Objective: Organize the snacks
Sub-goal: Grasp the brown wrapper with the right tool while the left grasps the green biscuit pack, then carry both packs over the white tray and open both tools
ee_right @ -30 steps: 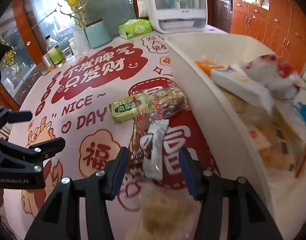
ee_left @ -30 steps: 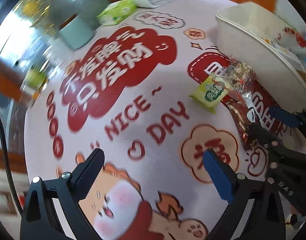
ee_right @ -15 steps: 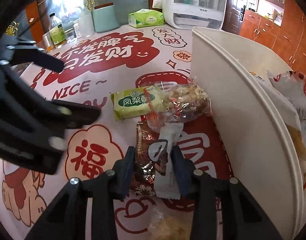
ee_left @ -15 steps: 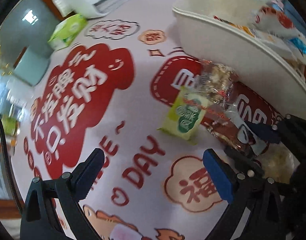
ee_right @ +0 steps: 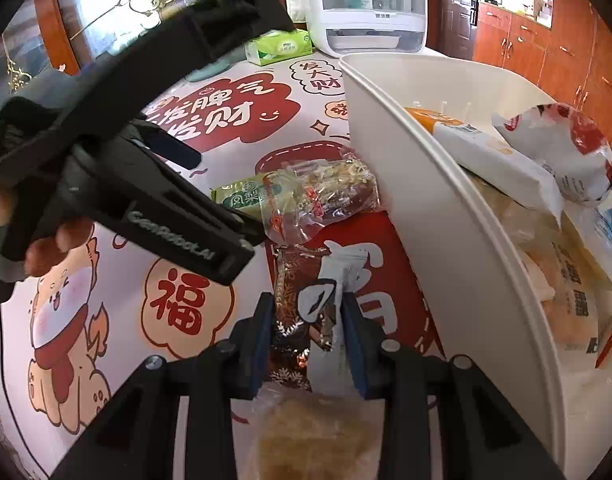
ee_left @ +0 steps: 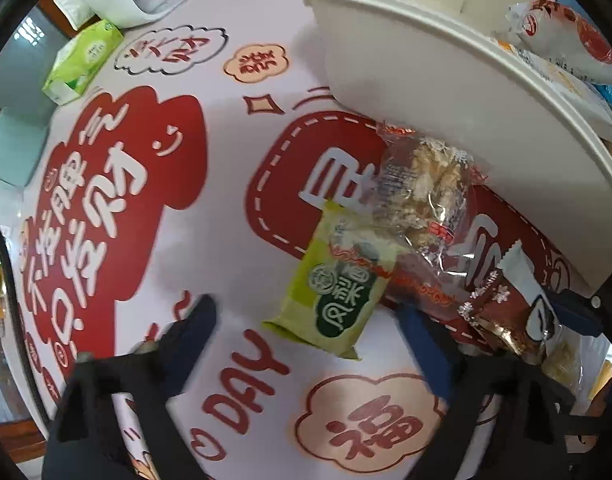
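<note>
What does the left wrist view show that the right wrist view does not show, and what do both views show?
Only the left wrist view shows the open left tongs from behind, hovering near the green snack pack. Only the right wrist view shows the right tongs shut on the brown snack packet, a hand on the other tool, and the wooden cabinets. Both show the white bin, the clear snack bag and the tissue box.
</note>
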